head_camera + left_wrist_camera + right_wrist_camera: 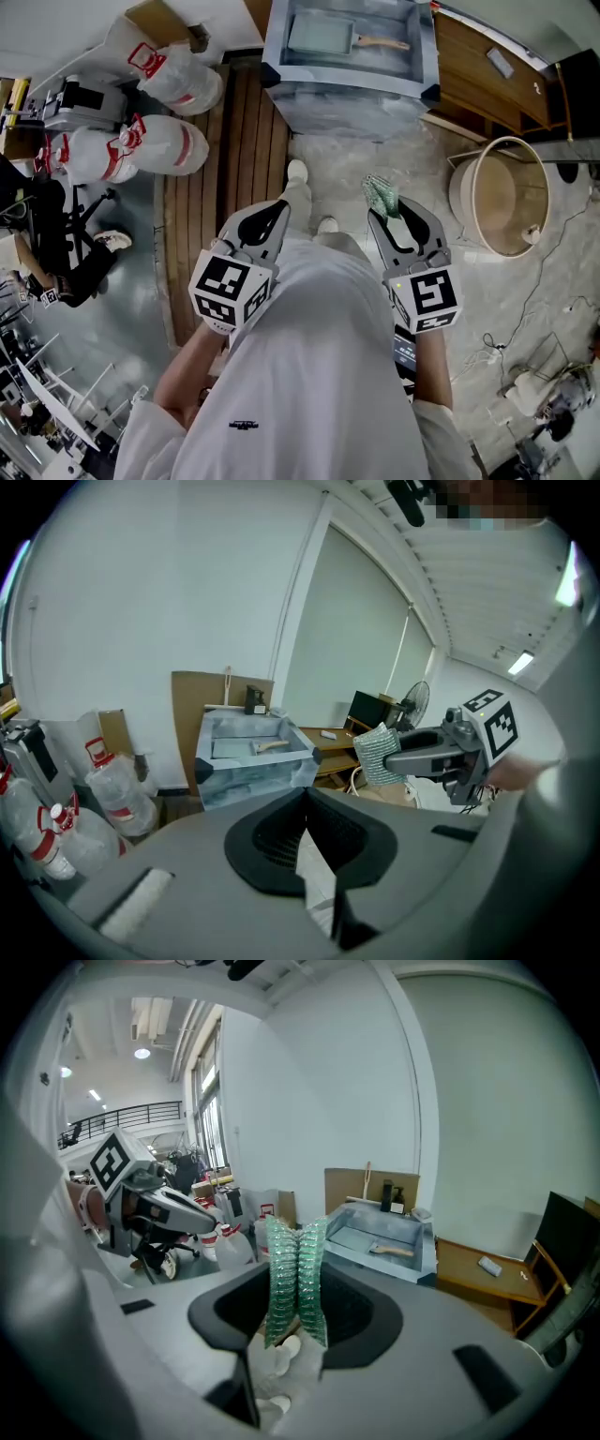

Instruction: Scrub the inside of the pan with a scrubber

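One big translucent tub stands ahead of the person, at the far end of the wooden decking, well apart from both grippers. Lying flat inside it is the pan, rectangular and shallow, its wooden handle pointing toward the person's right. It looks like a stiff metal piece of moderate weight, likely slick if wet, so the handle seems the sound place to take hold while the flat inside gets worked; no scrubbing has begun.

Next down in size, the left gripper is held out at waist height with its jaws pressed together on nothing, free to steady that handle. The right gripper sits level beside it, pinching the green scrubber.

Smallest of all, that scrubber is a soft, ribbed mesh pad, folded double between the jaws with most of it poking out past the tips. It should be light and squashy, bending under pressure, so a firm pinch low on the fold seems wise
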The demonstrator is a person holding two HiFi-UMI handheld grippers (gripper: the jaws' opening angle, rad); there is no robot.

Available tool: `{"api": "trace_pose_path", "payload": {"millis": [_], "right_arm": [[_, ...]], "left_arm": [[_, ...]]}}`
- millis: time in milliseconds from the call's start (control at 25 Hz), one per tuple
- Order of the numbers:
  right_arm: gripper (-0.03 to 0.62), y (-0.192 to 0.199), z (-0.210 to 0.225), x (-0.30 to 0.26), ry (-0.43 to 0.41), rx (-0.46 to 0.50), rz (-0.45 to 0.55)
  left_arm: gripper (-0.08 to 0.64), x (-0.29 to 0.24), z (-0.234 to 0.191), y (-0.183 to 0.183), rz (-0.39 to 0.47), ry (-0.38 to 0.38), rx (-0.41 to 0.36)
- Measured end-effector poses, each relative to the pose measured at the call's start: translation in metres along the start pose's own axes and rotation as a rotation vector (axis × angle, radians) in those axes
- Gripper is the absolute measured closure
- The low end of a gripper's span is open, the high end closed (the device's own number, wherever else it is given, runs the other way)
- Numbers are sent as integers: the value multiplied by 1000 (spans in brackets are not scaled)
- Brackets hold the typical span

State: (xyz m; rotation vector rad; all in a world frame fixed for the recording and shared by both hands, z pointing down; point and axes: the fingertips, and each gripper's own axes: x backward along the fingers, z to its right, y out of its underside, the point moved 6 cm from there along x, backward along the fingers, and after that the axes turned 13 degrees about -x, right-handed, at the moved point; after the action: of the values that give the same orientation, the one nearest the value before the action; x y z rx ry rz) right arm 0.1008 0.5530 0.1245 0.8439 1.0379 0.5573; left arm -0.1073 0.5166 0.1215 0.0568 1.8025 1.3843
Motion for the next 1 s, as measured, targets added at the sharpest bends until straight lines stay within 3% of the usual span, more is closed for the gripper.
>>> {"api": "trace_pose_path", "payload": {"millis": [320,720,1000], "right_arm": [[448,-49,33,-72,21,23,-5],[448,-171,59,-185,76,68,7],[448,-216,73,-238,132,89,-12]], "left_arm": [[555,-62,-74,-29,18,25,-5],[555,-136,-221,-113,72,107,-25],[555,-181,-285,-144,101,171,-65]]}}
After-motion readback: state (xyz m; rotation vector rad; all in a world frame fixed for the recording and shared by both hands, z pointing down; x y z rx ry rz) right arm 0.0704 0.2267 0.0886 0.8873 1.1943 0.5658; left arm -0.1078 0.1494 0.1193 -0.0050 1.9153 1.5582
